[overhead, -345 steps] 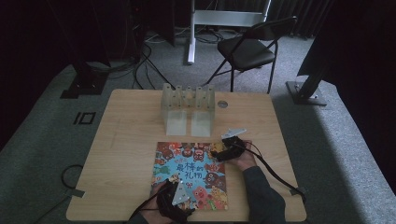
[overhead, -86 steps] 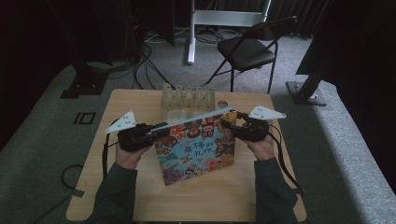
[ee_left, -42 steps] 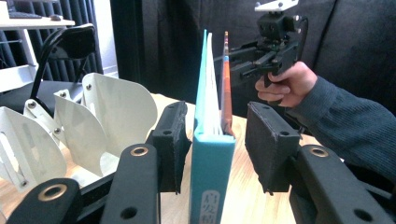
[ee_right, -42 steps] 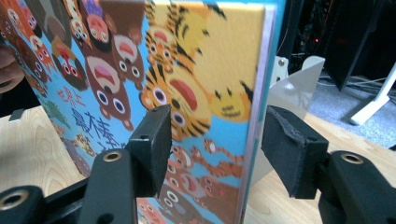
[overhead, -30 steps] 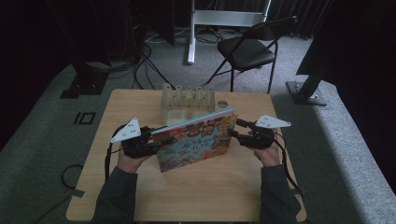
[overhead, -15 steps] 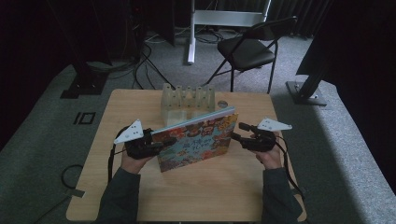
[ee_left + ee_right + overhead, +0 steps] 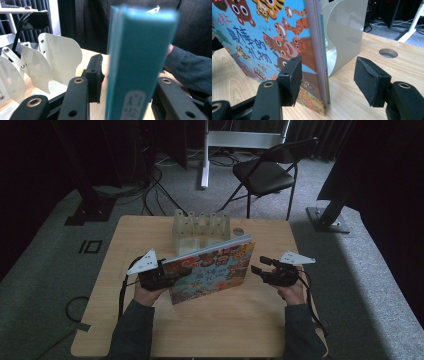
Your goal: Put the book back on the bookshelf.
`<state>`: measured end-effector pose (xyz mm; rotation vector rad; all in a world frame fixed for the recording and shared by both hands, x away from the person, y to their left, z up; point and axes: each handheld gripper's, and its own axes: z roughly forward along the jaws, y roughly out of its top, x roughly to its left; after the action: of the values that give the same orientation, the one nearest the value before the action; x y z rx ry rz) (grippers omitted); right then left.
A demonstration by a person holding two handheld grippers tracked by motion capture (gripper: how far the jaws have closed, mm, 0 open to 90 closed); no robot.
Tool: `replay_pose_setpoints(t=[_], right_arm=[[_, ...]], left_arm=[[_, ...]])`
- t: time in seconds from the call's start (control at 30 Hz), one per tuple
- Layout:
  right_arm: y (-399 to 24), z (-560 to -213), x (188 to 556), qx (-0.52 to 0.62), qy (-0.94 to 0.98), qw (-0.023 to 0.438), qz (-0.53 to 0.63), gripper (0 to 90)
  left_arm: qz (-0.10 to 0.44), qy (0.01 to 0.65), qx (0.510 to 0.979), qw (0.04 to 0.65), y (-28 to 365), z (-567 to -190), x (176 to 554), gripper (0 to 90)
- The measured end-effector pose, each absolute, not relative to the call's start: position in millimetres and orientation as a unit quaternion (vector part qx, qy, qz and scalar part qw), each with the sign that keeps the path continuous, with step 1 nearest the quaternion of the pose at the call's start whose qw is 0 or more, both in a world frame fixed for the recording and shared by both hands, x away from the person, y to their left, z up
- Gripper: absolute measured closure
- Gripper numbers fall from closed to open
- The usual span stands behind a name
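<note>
A colourful picture book (image 7: 210, 267) stands on its lower edge in the middle of the table, leaning slightly. My left gripper (image 7: 177, 272) grips its teal spine (image 7: 140, 62); its jaws have just been closing, with the spine between them. My right gripper (image 7: 260, 266) is at the book's right edge. In the right gripper view the page edge (image 7: 322, 50) lies between the pads of that gripper (image 7: 328, 77), with a gap on each side, so it is open.
A white book rack (image 7: 200, 227) with curved dividers (image 7: 60, 57) stands just behind the book; one divider (image 7: 344, 37) is close to the page edge. A round hole (image 7: 388, 53) is in the table top (image 7: 225, 330). A folding chair (image 7: 265, 170) stands beyond the table.
The book lay flat on the table at first and now stands upright. Over the last second the right gripper sank a little beside the book's edge; the left hand has barely moved.
</note>
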<state>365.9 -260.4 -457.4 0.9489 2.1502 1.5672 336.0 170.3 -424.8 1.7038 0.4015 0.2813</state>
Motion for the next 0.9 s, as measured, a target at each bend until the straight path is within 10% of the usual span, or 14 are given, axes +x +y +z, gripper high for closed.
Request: replay_pose_setpoints(t=[0.9], right_arm=[[-272, -470, 366, 0.356, 0.752, 0.167, 0.529, 39.1]], left_arm=[[0.158, 0.151, 0.752, 0.621, 160, -432, 323, 79.8]])
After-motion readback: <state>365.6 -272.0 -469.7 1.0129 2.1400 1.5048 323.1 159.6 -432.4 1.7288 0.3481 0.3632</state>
